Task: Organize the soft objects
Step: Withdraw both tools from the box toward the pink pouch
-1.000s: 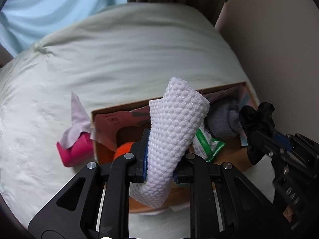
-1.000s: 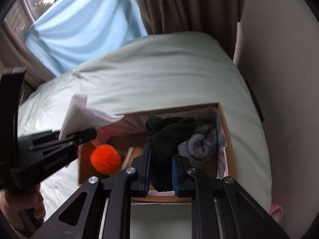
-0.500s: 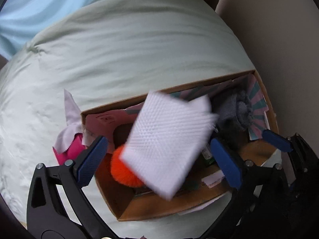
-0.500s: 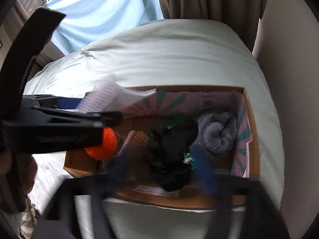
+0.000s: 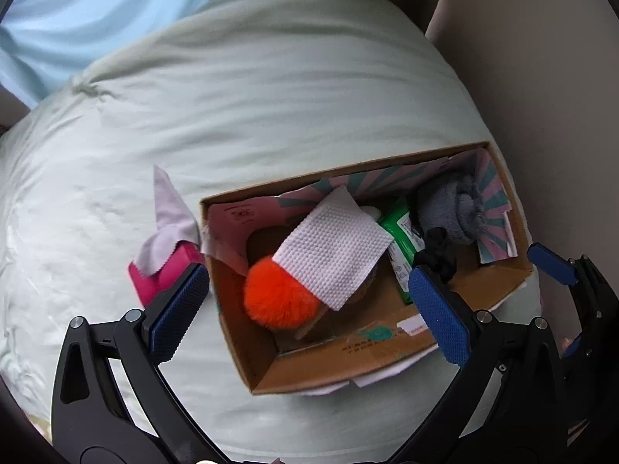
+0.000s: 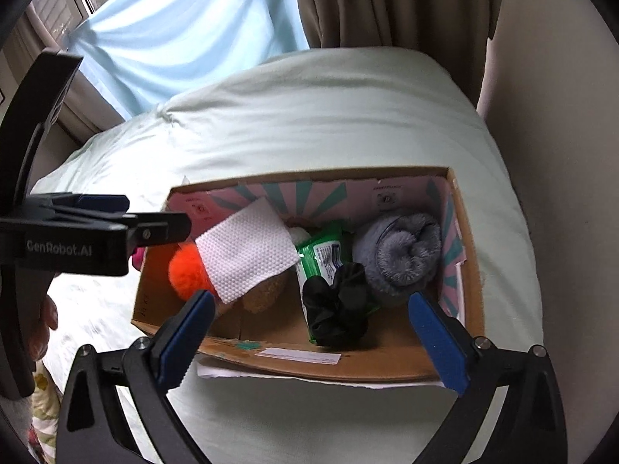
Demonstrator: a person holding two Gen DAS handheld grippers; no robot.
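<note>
The white waffle cloth (image 5: 334,249) lies inside the cardboard box (image 5: 348,359), in its left part, tilted over the orange pompom (image 5: 276,295), which shows from under its near left corner. In my right view the same cloth (image 6: 245,249) also covers part of a brown fuzzy thing (image 6: 265,294). To the right of it stands a green wipes pack (image 6: 321,255), and the black scrunchie (image 6: 336,305) rests against the near part of this pack. The rolled grey sock (image 6: 402,255) is at the far right of the box, touching the scrunchie. The inner walls of the box have a pink and teal pattern.

My left gripper (image 5: 309,317) is wide open and holds nothing; it hangs over the near left side of the box. My right gripper (image 6: 313,340) is also wide open and empty, over the near wall of the box.

Outside the box, just beside its left wall, a pink roll (image 5: 162,274) lies on the pale green bedding (image 5: 271,89) with a light lilac cloth (image 5: 168,216) draped over it. Behind the bed hang a light blue curtain (image 6: 185,34) and a brown curtain (image 6: 387,0)
</note>
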